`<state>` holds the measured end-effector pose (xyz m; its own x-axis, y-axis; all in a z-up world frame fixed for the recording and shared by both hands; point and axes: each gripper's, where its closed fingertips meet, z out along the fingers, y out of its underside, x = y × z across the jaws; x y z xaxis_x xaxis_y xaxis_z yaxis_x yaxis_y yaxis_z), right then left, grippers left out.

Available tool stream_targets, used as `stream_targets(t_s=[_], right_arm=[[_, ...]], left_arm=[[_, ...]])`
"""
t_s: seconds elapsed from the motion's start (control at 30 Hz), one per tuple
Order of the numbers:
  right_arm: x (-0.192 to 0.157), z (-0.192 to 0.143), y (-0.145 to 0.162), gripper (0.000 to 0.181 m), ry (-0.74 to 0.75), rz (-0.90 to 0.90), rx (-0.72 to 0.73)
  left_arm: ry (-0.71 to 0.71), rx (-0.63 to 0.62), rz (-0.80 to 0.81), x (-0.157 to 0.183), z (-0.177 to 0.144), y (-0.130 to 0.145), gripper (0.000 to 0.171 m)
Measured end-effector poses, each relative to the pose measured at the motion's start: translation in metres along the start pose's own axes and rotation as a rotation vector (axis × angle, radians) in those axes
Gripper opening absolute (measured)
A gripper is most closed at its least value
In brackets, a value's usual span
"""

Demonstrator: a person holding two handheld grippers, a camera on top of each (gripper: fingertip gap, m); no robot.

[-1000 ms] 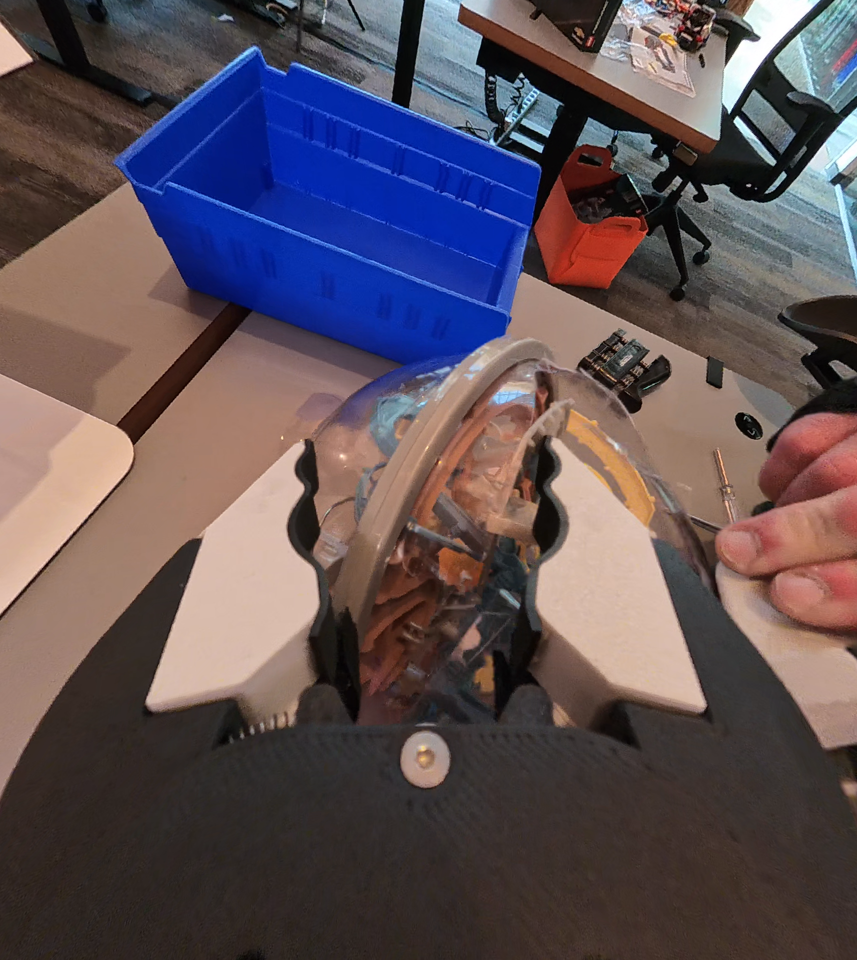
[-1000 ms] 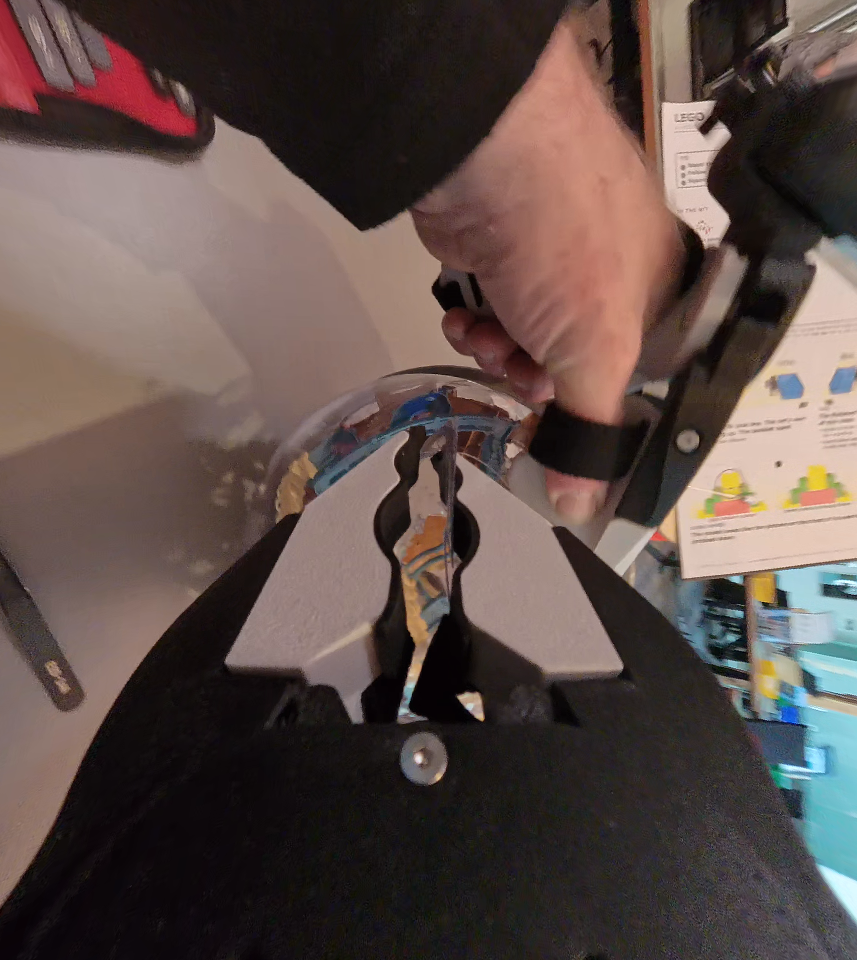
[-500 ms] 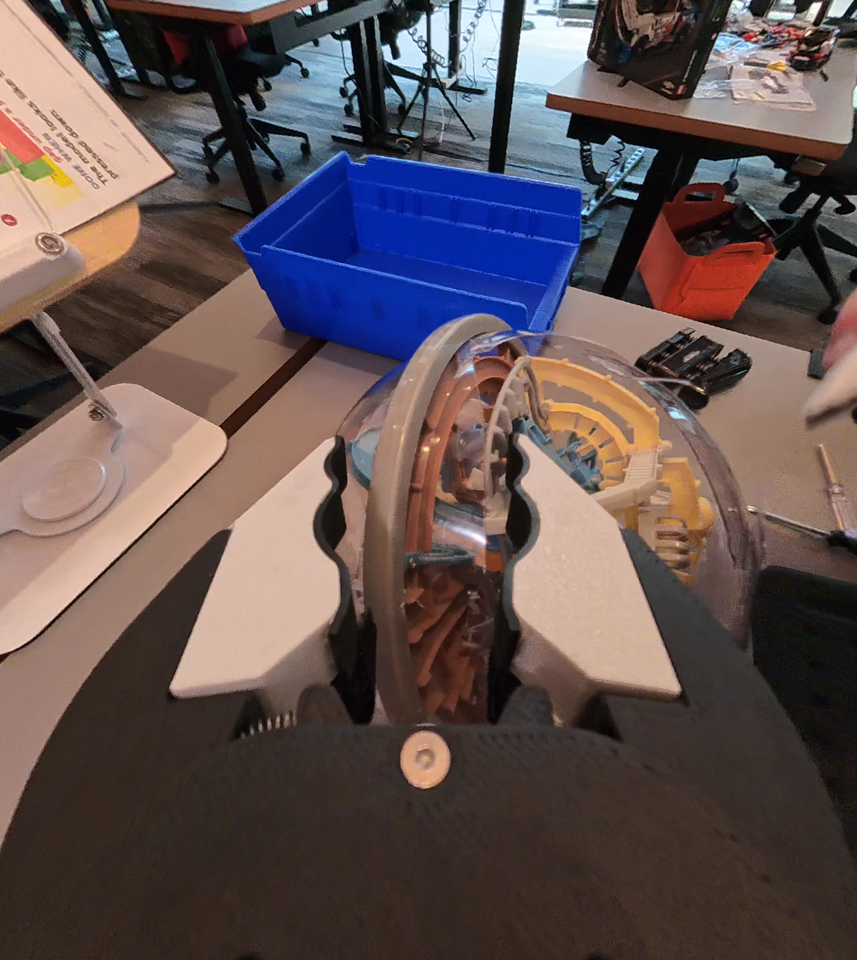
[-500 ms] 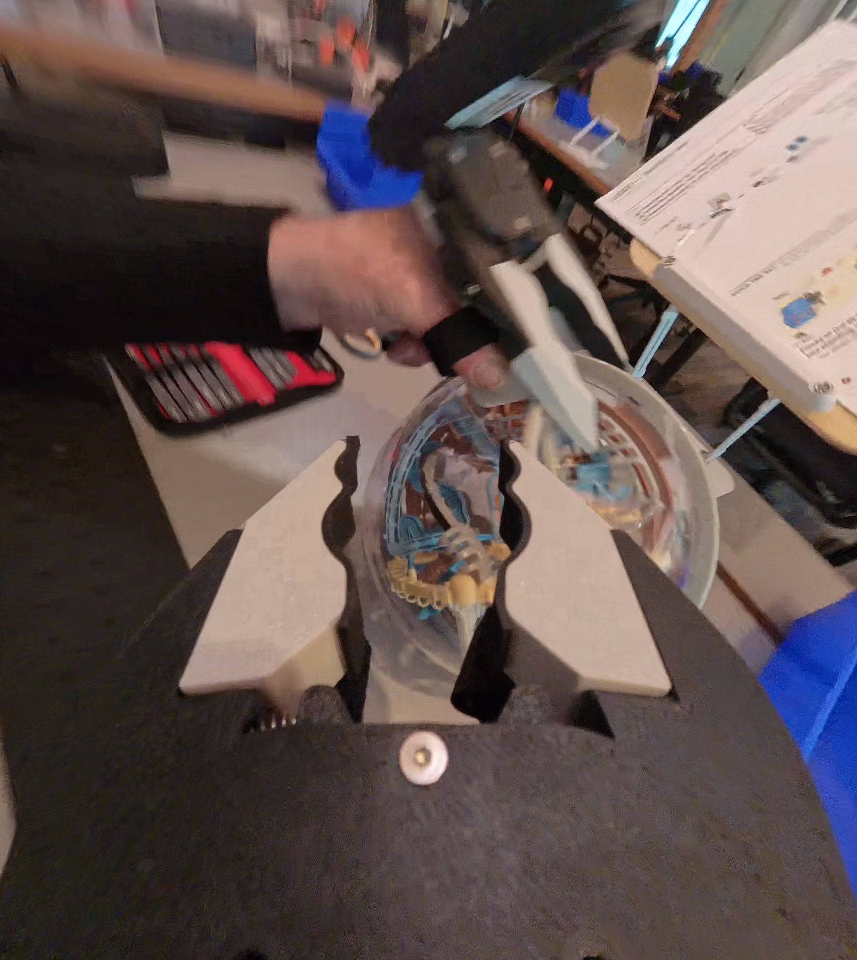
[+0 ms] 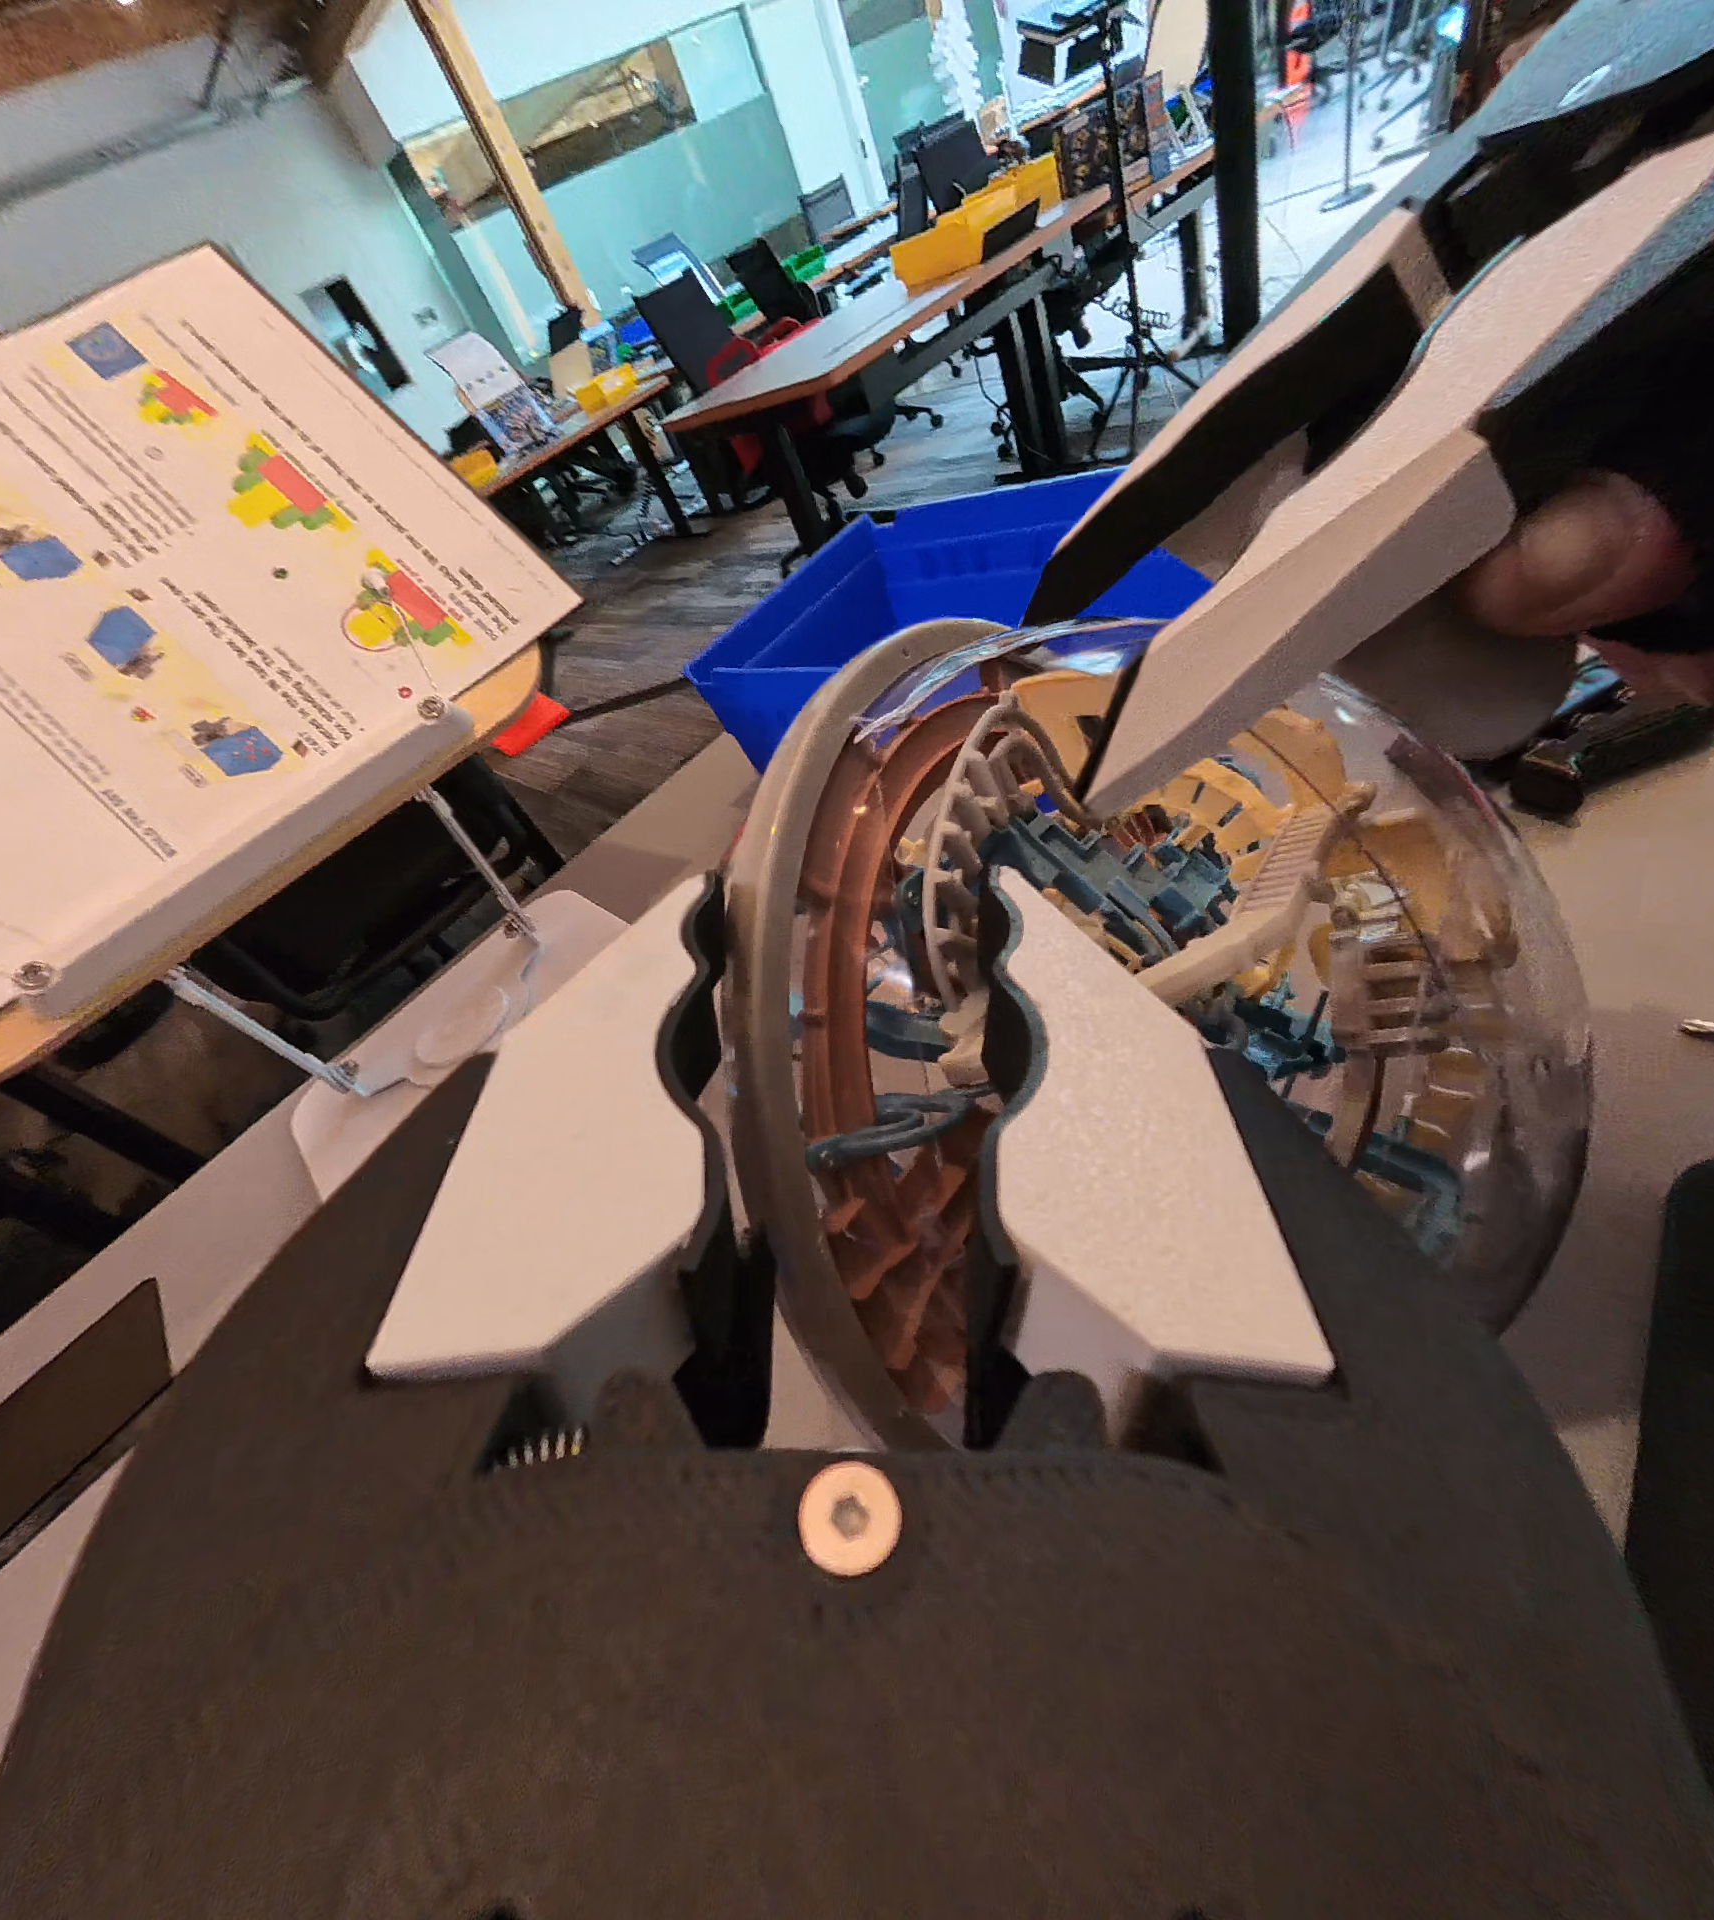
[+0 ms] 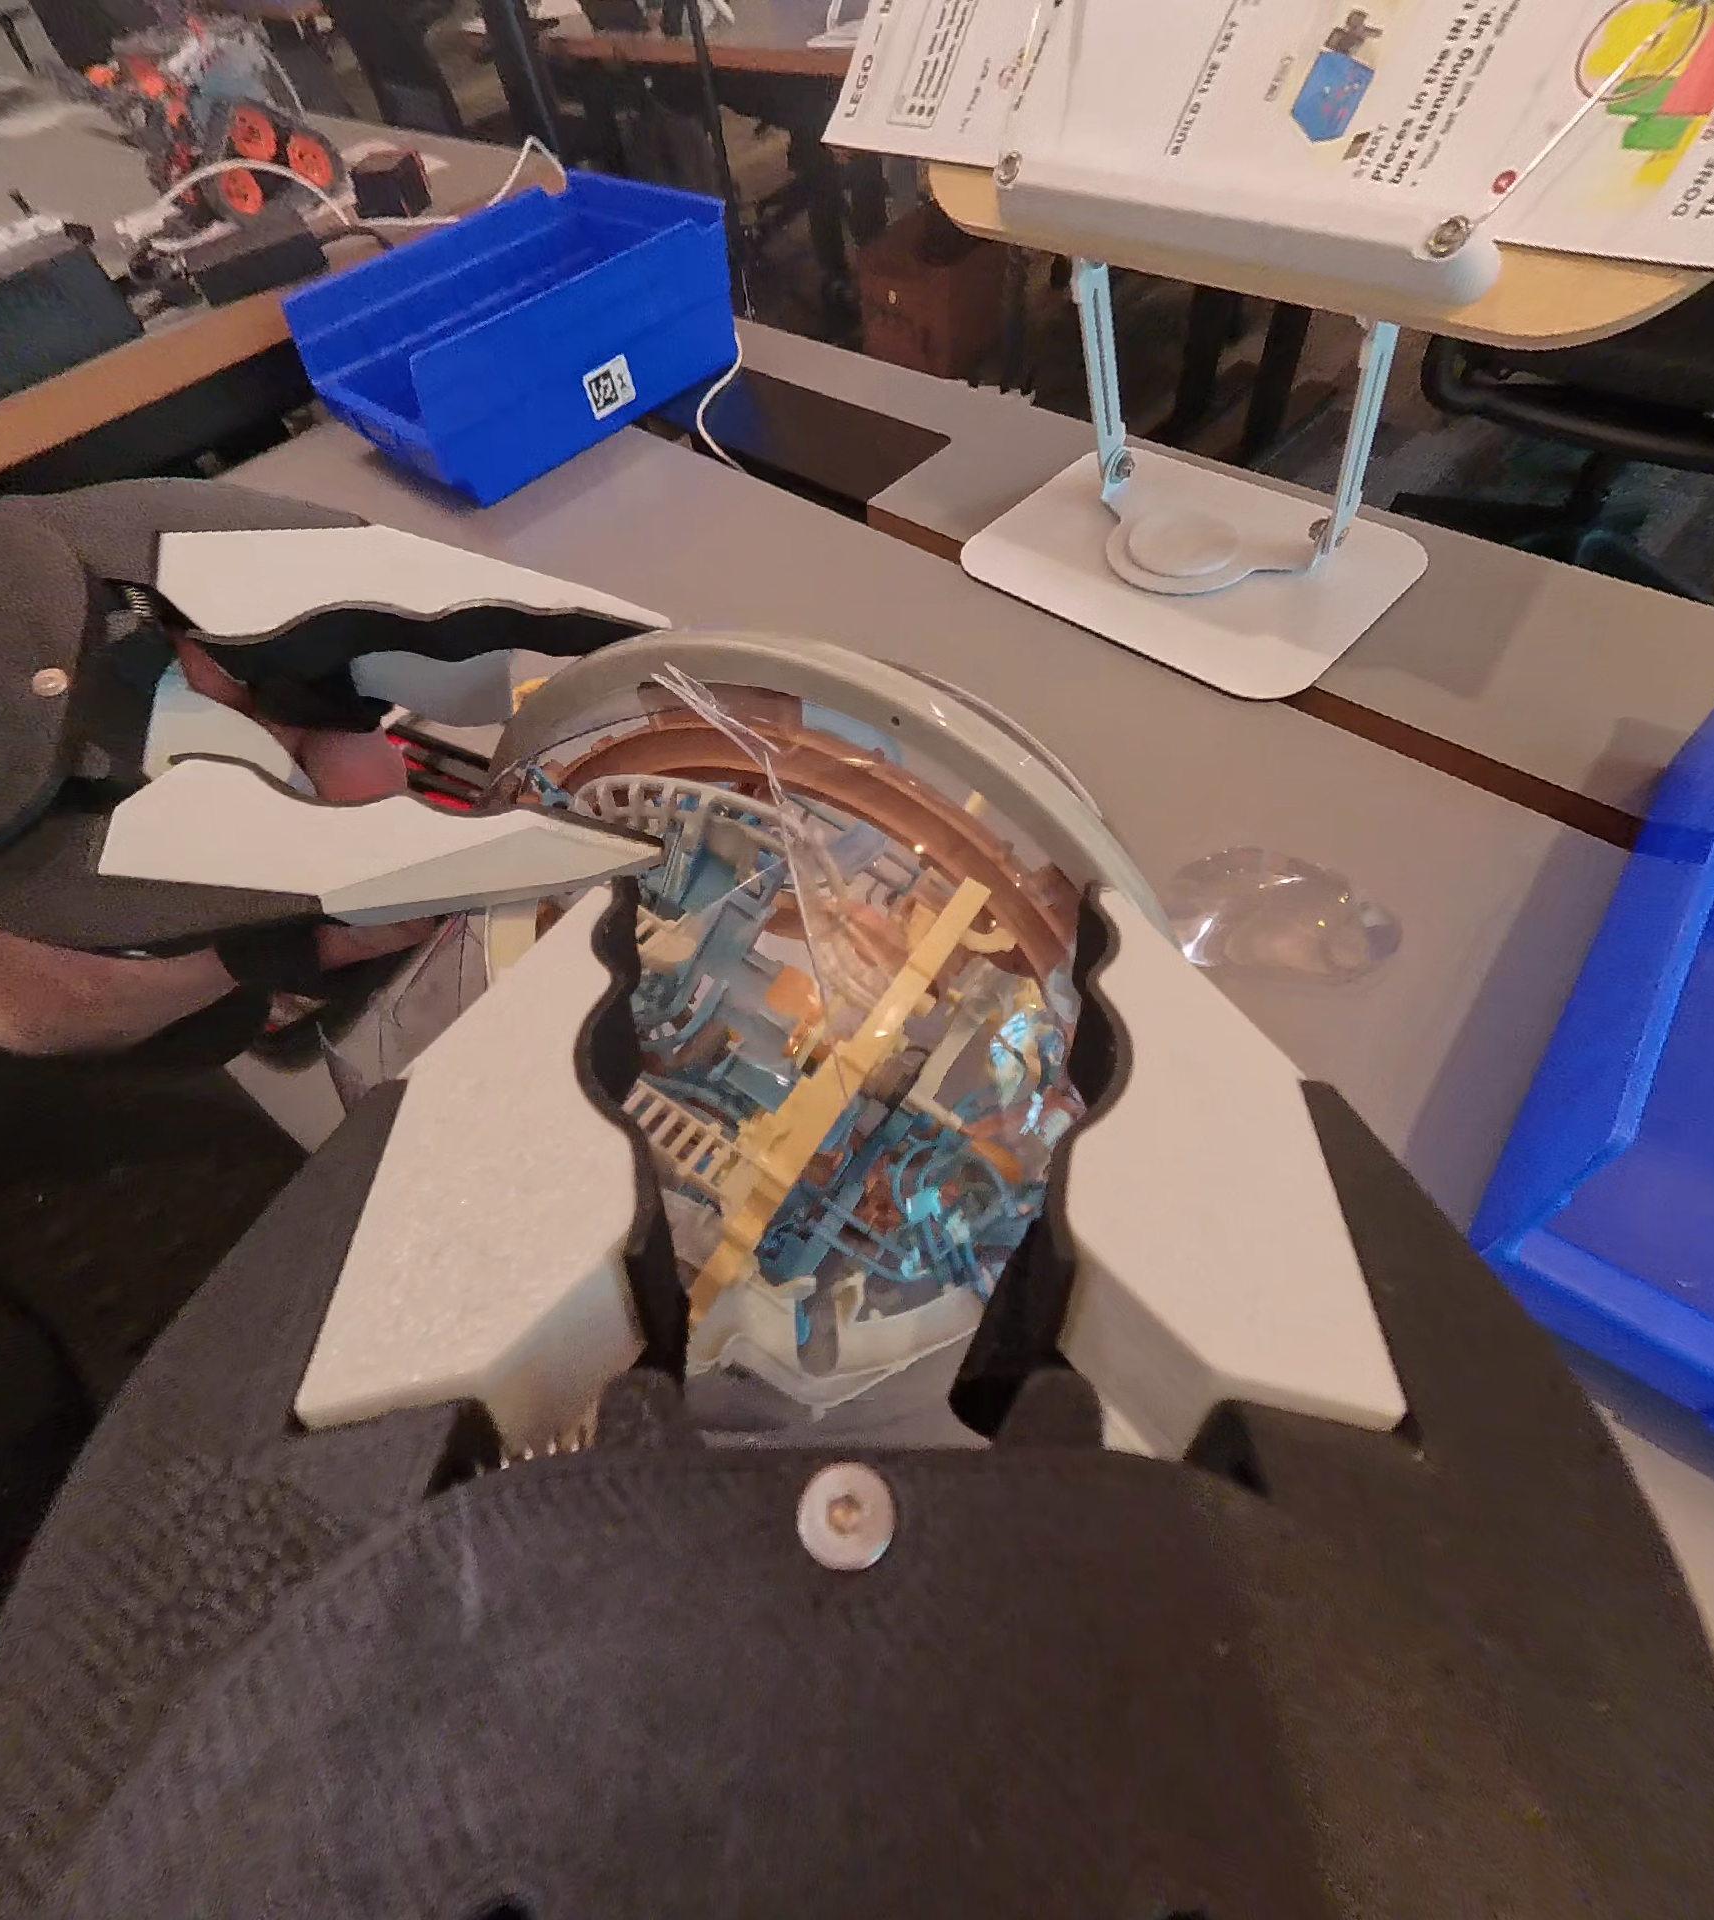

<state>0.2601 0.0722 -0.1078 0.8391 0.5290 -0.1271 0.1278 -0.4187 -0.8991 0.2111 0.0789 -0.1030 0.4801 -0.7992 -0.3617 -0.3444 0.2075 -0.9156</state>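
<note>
Over the table (image 6: pixel 1455 748), both grippers (right (image 6: pixel 858 1039) now wider, seemingly loose; left (image 5: pixel 853 1039)) straddle the maze ball (image 5: pixel 1248 987).

My clear maze ball (image 5: pixel 1144 997) shows brown, yellow and blue tracks under a grey rim. Behind sits a blue bin (image 6: pixel 520 312)

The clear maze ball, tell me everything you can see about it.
The maze ball is a clear plastic sphere with a grey band around its middle and tan, brown and blue tracks packed inside. Its shell looks cracked near the top. It sits just above the grey table. The left hand-held gripper is shut on its band, and the right hand-held gripper straddles the dome, contact unclear.
</note>
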Motion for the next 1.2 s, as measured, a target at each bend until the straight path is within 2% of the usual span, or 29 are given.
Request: stream_targets(t_s=[0.1,0.17,0.27,0.4,0.43,0.47,0.5,0.6,0.7,0.8,0.9,1.07,1.13,1.2], right_arm=[[-0.001,-0.004,0.011,0.090,0.096,-0.088,-0.101],[-0.003,-0.009,0.016,0.086,0.139,-0.138,-0.134],[-0.011,-0.017,0.019,0.081,0.152,-0.179,-0.117],[-0.018,-0.021,0.018,0.078,0.122,-0.186,-0.045],[-0.021,-0.021,0.018,0.078,0.114,-0.199,-0.038],[-0.023,-0.020,0.018,0.078,0.110,-0.217,-0.038],[-0.025,-0.020,0.017,0.078,0.098,-0.241,-0.037],[-0.036,-0.016,0.014,0.079,0.019,-0.292,-0.015],[-0.052,-0.011,0.010,0.080,-0.078,-0.370,0.002],[-0.066,-0.005,0.006,0.082,-0.180,-0.408,0.013],[-0.062,-0.001,0.000,0.082,-0.184,-0.361,0.008],[-0.053,-0.020,0.002,0.075,-0.011,-0.335,-0.069],[-0.049,-0.028,0.011,0.072,0.041,-0.303,-0.128],[-0.054,-0.030,0.018,0.073,0.031,-0.265,-0.139]], left_arm=[[-0.054,0.054,0.077,0.012,-0.011,-0.008,0.044],[-0.070,0.070,0.120,0.019,-0.017,-0.011,0.045],[-0.082,0.074,0.191,0.029,-0.025,-0.013,0.046],[-0.030,0.109,0.215,0.040,-0.038,-0.021,0.051],[-0.014,0.128,0.226,0.041,-0.044,-0.028,0.059],[0.025,0.134,0.232,0.043,-0.049,-0.035,0.064],[0.085,0.105,0.234,0.044,-0.051,-0.038,0.078],[0.252,0.033,0.264,0.037,-0.052,-0.048,0.086],[0.459,-0.165,0.259,0.036,-0.037,-0.031,0.094],[0.684,-0.339,0.201,0.049,-0.034,-0.002,0.112],[0.628,-0.327,0.190,0.047,-0.021,0.003,0.113],[0.546,-0.330,0.026,0.037,-0.010,0.007,0.112],[0.533,-0.333,-0.007,0.040,-0.009,0.009,0.111],[0.491,-0.331,-0.019,0.046,-0.007,0.009,0.111]])
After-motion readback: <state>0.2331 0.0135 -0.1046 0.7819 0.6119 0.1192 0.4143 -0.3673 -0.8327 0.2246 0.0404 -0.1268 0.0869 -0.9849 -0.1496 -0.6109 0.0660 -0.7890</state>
